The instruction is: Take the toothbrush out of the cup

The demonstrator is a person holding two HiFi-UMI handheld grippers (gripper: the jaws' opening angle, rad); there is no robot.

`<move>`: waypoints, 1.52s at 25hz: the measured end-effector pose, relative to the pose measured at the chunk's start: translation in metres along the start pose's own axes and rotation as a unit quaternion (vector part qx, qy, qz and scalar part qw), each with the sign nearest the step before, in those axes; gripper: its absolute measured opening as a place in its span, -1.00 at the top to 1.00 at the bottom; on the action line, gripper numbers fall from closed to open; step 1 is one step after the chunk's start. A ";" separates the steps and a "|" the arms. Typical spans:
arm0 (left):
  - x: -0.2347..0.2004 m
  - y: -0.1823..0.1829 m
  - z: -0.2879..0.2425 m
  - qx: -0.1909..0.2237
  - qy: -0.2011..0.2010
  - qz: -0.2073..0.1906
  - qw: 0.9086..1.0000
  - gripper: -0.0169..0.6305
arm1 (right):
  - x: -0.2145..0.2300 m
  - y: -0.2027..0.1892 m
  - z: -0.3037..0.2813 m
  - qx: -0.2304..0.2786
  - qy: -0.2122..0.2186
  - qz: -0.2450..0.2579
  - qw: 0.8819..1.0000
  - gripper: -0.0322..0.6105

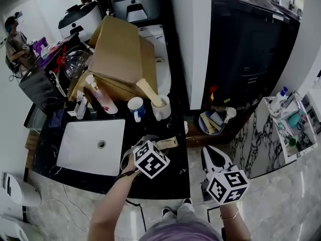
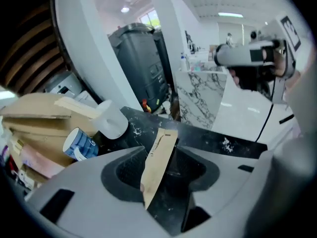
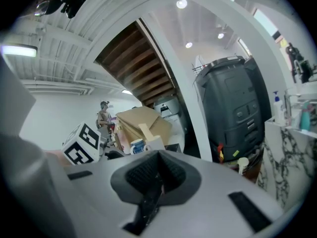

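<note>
A white cup (image 1: 161, 108) stands at the back of the black counter (image 1: 165, 177), with a flat wooden-coloured toothbrush (image 1: 147, 89) leaning out of it. A second toothbrush in a kraft paper pack (image 1: 168, 143) lies on the counter nearer me. My left gripper (image 1: 153, 143) is at that pack. In the left gripper view the pack (image 2: 158, 165) runs between the parted jaws and rests against the left one, with a gap on its other side, so my left gripper (image 2: 166, 155) is open. My right gripper (image 1: 211, 153) hangs off the counter's right edge. Seen from its own camera, my right gripper (image 3: 156, 180) is shut on nothing.
A blue and white mug (image 1: 135, 108) stands left of the cup. A white sink (image 1: 90, 147) lies at the left, and a cardboard box (image 1: 123, 54) and a rice cooker (image 1: 80, 16) are behind. A tall black bin (image 1: 251, 39) and a floor bowl (image 1: 213, 122) are on the right.
</note>
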State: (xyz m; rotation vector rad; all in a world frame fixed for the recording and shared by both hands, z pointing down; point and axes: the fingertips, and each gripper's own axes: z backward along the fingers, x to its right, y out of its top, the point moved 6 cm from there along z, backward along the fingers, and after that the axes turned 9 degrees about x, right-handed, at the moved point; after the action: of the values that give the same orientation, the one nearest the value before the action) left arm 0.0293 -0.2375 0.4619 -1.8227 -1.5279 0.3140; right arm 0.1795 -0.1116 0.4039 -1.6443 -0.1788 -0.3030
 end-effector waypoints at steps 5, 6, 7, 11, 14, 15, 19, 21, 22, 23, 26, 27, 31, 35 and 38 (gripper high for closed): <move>-0.025 0.016 0.027 0.113 0.022 0.160 0.980 0.34 | 0.001 0.007 -0.010 0.001 0.030 0.005 1.000 0.89; -0.033 0.018 0.032 0.130 0.034 0.183 0.974 0.34 | 0.001 0.009 -0.013 0.002 0.038 0.007 0.999 0.89; -0.041 0.020 0.037 0.146 0.047 0.204 0.967 0.34 | 0.000 0.011 -0.016 0.002 0.046 0.009 0.999 0.89; -0.068 0.024 0.051 0.211 0.102 0.279 0.931 0.34 | -0.005 0.016 -0.030 0.001 0.077 0.021 0.997 0.89; -0.084 0.025 0.053 0.246 0.134 0.320 0.905 0.34 | -0.012 0.017 -0.042 -0.004 0.093 0.030 0.995 0.89; -0.089 0.025 0.052 0.254 0.143 0.328 0.898 0.34 | -0.014 0.017 -0.045 -0.007 0.097 0.032 0.995 0.89; -0.110 0.027 0.042 0.283 0.182 0.352 0.873 0.34 | -0.016 0.017 -0.059 -0.018 0.096 0.043 0.994 0.89; -0.123 0.029 0.035 0.298 0.196 0.364 0.860 0.34 | -0.015 0.017 -0.065 -0.020 0.090 0.045 0.995 0.89; -0.130 0.030 0.031 0.304 0.199 0.370 0.855 0.33 | -0.015 0.017 -0.068 -0.021 0.087 0.047 0.995 0.89; -0.136 0.031 0.027 0.308 0.200 0.378 0.850 0.32 | -0.014 0.017 -0.070 -0.021 0.083 0.048 0.995 0.89; -0.154 0.034 0.016 0.315 0.205 0.401 0.836 0.27 | -0.011 0.018 -0.078 -0.025 0.071 0.049 0.996 0.89; -0.159 0.035 0.013 0.317 0.207 0.409 0.830 0.26 | -0.009 0.017 -0.080 -0.026 0.066 0.048 0.996 0.89; -0.177 0.035 0.002 0.327 0.209 0.444 0.807 0.25 | -0.005 0.014 -0.087 -0.030 0.052 0.045 0.997 0.89; -0.189 0.036 -0.009 0.326 0.209 0.459 0.800 0.25 | 0.000 0.014 -0.093 -0.029 0.036 0.043 0.998 0.89; -0.194 0.036 -0.018 0.320 0.199 0.467 0.800 0.26 | 0.003 0.014 -0.095 -0.029 0.025 0.042 0.998 0.89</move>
State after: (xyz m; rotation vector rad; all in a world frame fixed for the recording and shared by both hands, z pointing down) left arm 0.0155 -0.4260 0.4008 -1.7583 -0.0771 0.7381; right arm 0.1780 -0.2075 0.3987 -1.6944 -0.0633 -0.2858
